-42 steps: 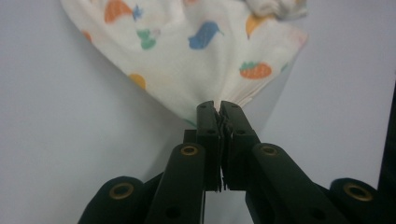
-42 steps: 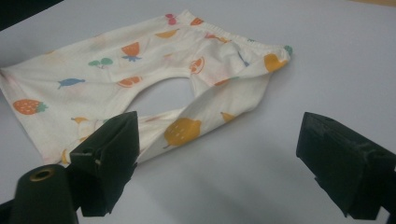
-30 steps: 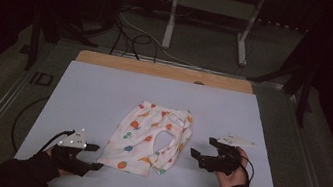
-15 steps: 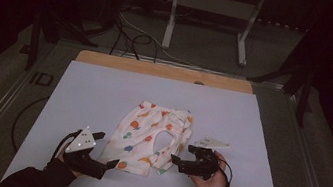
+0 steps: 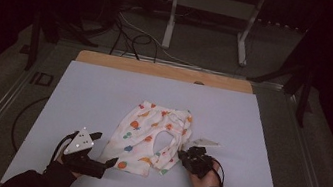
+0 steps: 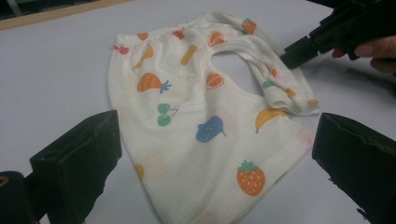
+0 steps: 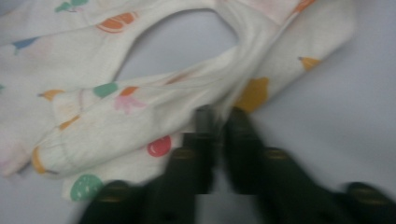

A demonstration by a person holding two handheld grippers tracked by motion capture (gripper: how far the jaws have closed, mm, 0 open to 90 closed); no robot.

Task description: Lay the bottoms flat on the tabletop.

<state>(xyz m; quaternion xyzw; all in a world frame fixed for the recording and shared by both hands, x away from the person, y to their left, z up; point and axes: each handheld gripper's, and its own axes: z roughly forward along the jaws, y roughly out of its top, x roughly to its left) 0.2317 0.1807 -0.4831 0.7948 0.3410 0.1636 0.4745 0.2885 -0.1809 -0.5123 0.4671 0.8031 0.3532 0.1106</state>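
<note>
A small white garment [image 5: 150, 134] printed with coloured fruit lies flat on the pale table [image 5: 98, 93]. My left gripper [image 5: 106, 165] rests at the garment's near left corner, open wide after its jaws spread in the last second. In the left gripper view its two black jaws [image 6: 217, 135] stand either side of the garment's [image 6: 187, 112] near hem without touching it. My right gripper [image 5: 181, 155] is at the garment's right side. Its jaws have just been closing, and in the right gripper view they [image 7: 219, 119] pinch a folded strip of the cloth [image 7: 140, 116]. The left gripper view also catches the right gripper [image 6: 303, 46].
A wooden strip [image 5: 163, 70] borders the table's far edge. Beyond it stand a metal frame [image 5: 211, 24] and loose cables [image 5: 128, 32] on the floor. A cable [image 5: 24, 116] loops off the table's left side. Bare table surface surrounds the garment.
The right gripper has moved left and down onto the garment's right fold and closed on it. The left gripper has slid right toward the garment's near corner, and its jaws have spread.
</note>
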